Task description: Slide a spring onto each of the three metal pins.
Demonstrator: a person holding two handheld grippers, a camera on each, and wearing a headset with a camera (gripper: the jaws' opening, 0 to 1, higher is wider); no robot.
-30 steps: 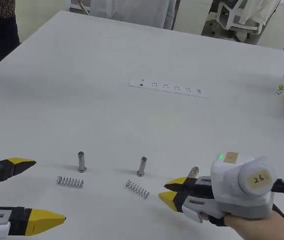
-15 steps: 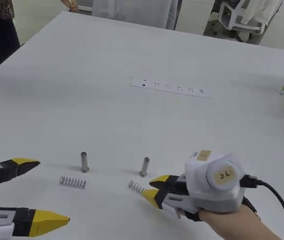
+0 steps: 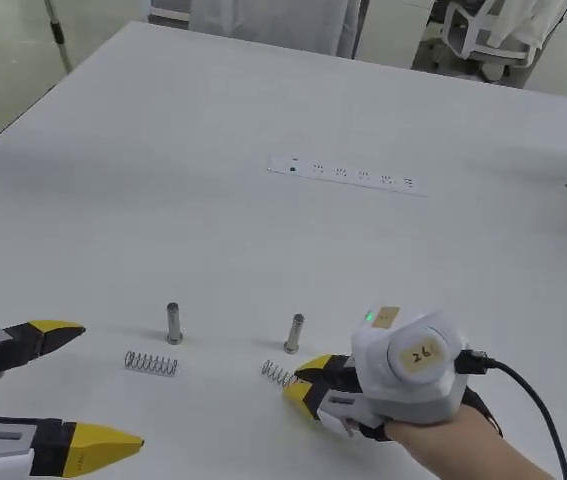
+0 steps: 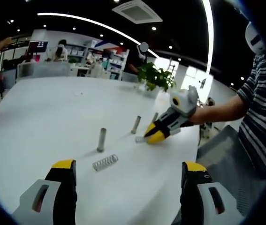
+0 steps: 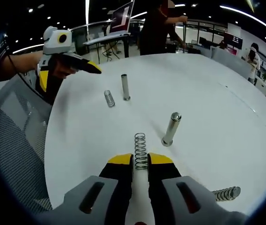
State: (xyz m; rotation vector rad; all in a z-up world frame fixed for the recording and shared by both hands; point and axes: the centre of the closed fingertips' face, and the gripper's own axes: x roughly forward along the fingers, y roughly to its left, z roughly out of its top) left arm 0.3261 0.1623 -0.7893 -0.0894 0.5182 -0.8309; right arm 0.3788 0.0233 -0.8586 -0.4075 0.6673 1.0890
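A broad white table (image 3: pixel 263 110) runs back to a grey office chair (image 3: pixel 478 30) at 1 o'clock. A white power strip (image 3: pixel 348 176) lies at 12 o'clock of 2 upright pins, the left-hand steel pin (image 3: pixel 173 322) and the right-hand steel pin (image 3: pixel 294 332). A loose coil spring (image 3: pixel 151 363) lies at 7 o'clock of the left-hand one. The right gripper (image 3: pixel 301 381), stickered "26", pinches the near end of a second coil spring (image 5: pixel 140 147) at 7 o'clock of the right-hand pin. The left gripper (image 3: pixel 113 385) gapes wide, holding nothing.

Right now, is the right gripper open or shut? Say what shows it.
Shut on the spring: the right gripper has its yellow tips against both sides of the spring's near end.
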